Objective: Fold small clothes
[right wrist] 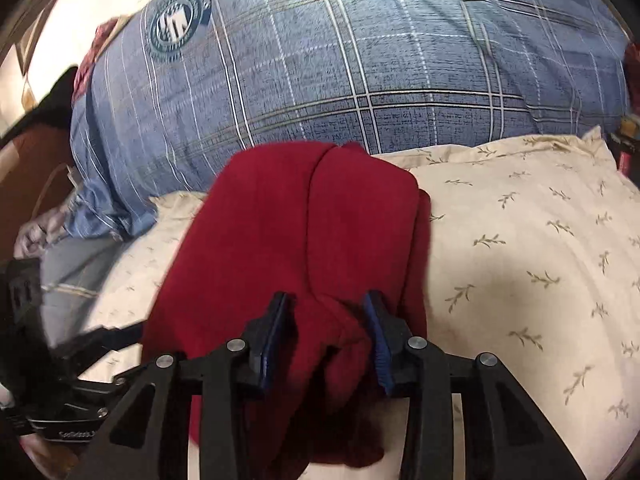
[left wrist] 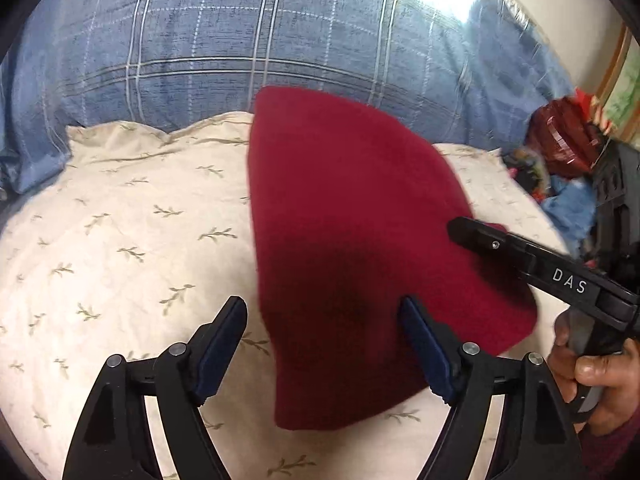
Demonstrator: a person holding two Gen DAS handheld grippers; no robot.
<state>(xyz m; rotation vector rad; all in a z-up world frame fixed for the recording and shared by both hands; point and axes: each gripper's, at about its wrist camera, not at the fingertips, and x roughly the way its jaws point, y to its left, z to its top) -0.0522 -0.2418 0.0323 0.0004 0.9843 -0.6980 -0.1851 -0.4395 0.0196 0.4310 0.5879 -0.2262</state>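
A dark red knitted garment [left wrist: 344,216] lies on a cream leaf-print pillow [left wrist: 120,240]. My left gripper [left wrist: 324,312] is open, its fingers astride the garment's near edge, holding nothing. My right gripper [left wrist: 460,232] reaches in from the right in the left wrist view, its tip on the garment's right edge. In the right wrist view the right gripper [right wrist: 328,312] has its jaws partly apart with a bunched fold of the red garment [right wrist: 288,232] between them; the cloth looks gripped and lifted there. The left gripper [right wrist: 116,334] shows at the lower left of that view.
A large blue plaid pillow [left wrist: 240,40] stands behind the cream pillow [right wrist: 520,260]. A heap of red, blue and dark items [left wrist: 560,160] lies at the right. The person's hand [left wrist: 592,376] holds the right gripper's handle.
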